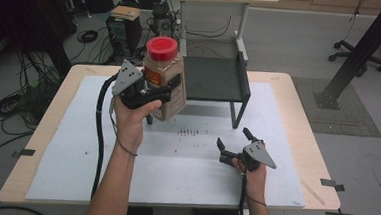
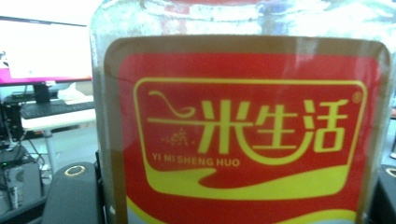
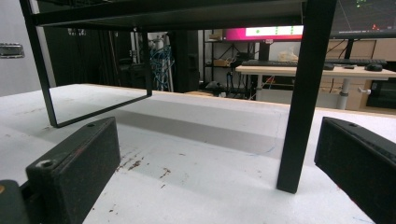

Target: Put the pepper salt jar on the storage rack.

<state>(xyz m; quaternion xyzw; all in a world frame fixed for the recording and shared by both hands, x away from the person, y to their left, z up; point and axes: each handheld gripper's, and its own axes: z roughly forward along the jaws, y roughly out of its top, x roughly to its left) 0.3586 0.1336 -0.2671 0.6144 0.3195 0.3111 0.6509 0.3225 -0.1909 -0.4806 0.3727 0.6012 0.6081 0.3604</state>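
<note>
Left claw (image 1: 172, 94) clamped on the jar (image 1: 165, 81), red lid (image 1: 162, 47) up, brown contents; jar upright, held clear above the table (image 1: 41, 133), just in front of the black shelf (image 1: 215, 79). In the left gripper view the jar's red-and-yellow label (image 2: 243, 135) sits right against the camera, between the jaws. Right claw (image 1: 234, 139) rests low on the white mat (image 1: 174, 171), jaws spread wide with nothing between them, facing the shelf's leg (image 3: 301, 102) just ahead of it. Jar well apart from the right claw, up and to its left.
</note>
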